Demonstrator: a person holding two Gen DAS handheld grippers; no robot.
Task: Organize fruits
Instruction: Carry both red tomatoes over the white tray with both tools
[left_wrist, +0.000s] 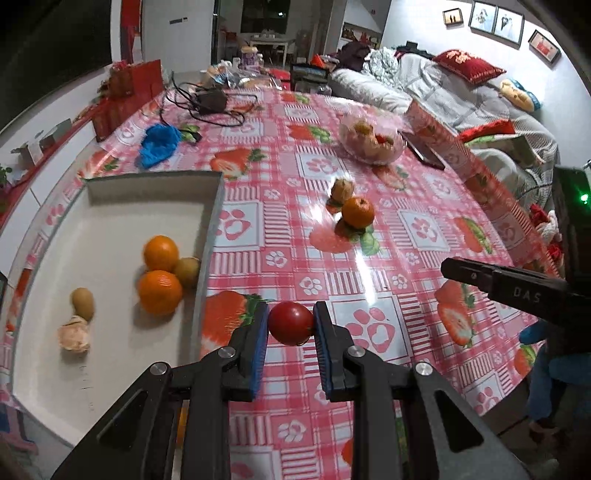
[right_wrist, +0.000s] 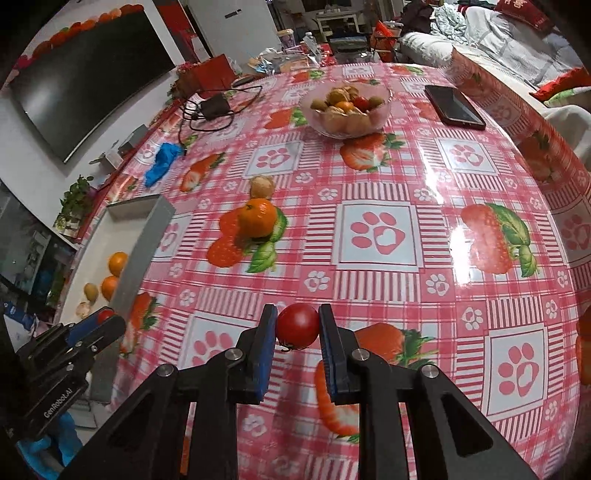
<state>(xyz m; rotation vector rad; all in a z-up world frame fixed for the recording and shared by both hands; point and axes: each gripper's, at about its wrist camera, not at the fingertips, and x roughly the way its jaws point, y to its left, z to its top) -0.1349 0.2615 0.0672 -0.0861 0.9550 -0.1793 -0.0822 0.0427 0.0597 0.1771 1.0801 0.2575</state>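
While each hand-held gripper clamps its own red tomato, the left hand-held gripper (left_wrist: 290, 325) holds one tomato (left_wrist: 290, 323) just right of the white tray (left_wrist: 110, 206); the right hand-held gripper (right_wrist: 297, 326) holds another tomato (right_wrist: 297, 325) over the tabletop (right_wrist: 461, 280). Oranges (left_wrist: 160, 273) and kiwis lie in the tray; farther off sit a loose orange (right_wrist: 257, 217) and a glass bowl (right_wrist: 345, 107).

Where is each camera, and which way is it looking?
Left wrist: on the left gripper, looking over the table; own fingers hold a tomato beside the white tray; the right gripper shows at right.
Right wrist: on the right gripper, facing the fruit bowl; own fingers hold another tomato; the left gripper shows at lower left.
Both see the tray, bowl and loose orange.
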